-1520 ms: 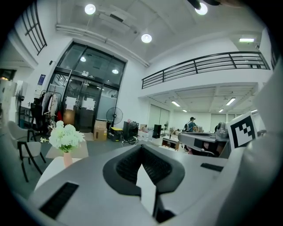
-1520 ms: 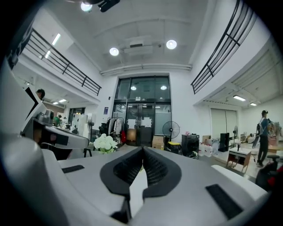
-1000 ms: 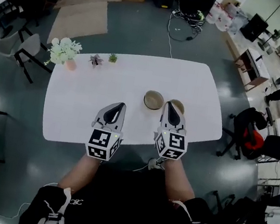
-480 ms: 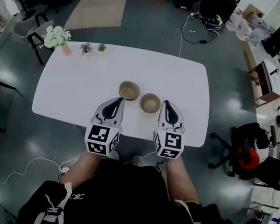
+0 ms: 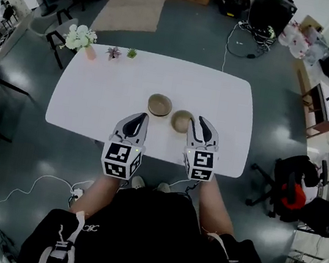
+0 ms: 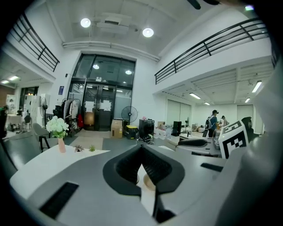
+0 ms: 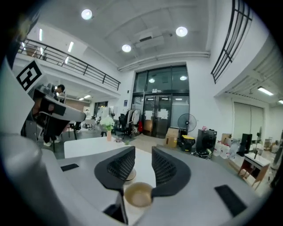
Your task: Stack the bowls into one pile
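Two tan bowls stand side by side on the white table (image 5: 94, 104): the left bowl (image 5: 160, 105) and the right bowl (image 5: 182, 121). My right gripper (image 5: 201, 121) lies just right of the right bowl. Its jaws are opening, and nothing is between its pads (image 7: 164, 165). In the right gripper view (image 7: 143, 149) the right bowl (image 7: 138, 194) shows low between the jaws, beyond them. The left bowl (image 7: 130, 175) peeks out behind it. My left gripper (image 5: 140, 118) is shut near the front edge, left of both bowls. Through its jaws (image 6: 141, 148) a sliver of bowl (image 6: 149, 182) shows.
A vase of white flowers (image 5: 80, 38) and two small potted plants (image 5: 113, 52) (image 5: 132, 52) stand at the table's far left corner. An office chair (image 5: 289, 182) is right of the table. Cables (image 5: 50, 187) lie on the floor by my feet.
Both grippers have shifted right along the table's front. The right one, which covered the right bowl a second ago, now lies beside that bowl's right rim.
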A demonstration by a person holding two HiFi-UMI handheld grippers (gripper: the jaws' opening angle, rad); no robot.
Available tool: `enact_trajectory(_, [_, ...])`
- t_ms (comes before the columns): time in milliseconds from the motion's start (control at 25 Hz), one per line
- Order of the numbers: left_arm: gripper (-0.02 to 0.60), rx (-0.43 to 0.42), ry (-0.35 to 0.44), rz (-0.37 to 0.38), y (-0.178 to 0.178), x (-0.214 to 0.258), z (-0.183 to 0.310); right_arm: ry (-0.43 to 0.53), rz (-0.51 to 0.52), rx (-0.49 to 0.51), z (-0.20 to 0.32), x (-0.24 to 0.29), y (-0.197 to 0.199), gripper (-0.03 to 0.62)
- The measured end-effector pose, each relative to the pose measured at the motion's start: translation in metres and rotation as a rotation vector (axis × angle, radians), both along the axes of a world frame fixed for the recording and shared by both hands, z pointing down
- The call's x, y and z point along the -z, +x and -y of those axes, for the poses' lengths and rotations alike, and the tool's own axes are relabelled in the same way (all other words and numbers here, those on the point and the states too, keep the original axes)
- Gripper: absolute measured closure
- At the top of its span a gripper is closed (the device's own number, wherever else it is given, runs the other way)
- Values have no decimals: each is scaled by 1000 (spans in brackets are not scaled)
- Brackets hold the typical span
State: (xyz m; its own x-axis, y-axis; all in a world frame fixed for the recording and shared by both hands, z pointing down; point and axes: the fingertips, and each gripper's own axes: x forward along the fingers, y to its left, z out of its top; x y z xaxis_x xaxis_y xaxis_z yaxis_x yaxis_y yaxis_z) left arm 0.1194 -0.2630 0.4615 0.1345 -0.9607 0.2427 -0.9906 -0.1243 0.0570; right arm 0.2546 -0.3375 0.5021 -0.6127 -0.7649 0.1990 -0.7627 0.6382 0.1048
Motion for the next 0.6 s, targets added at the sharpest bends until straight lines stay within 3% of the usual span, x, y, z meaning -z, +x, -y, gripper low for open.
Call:
enact_trajectory(120, [569,7,-32,-24,-2,-12,-5,-38,-113,84,-3,-23,-16,441])
enact_trajectory(320, [569,32,-43,-12,-12,-18,-9,-35,-375,209,-5,-84,-37,431])
enact_trajectory(600, [568,85,-52,-6,-29,-23,-17,-123,-603,339,-12,-160,-49,427])
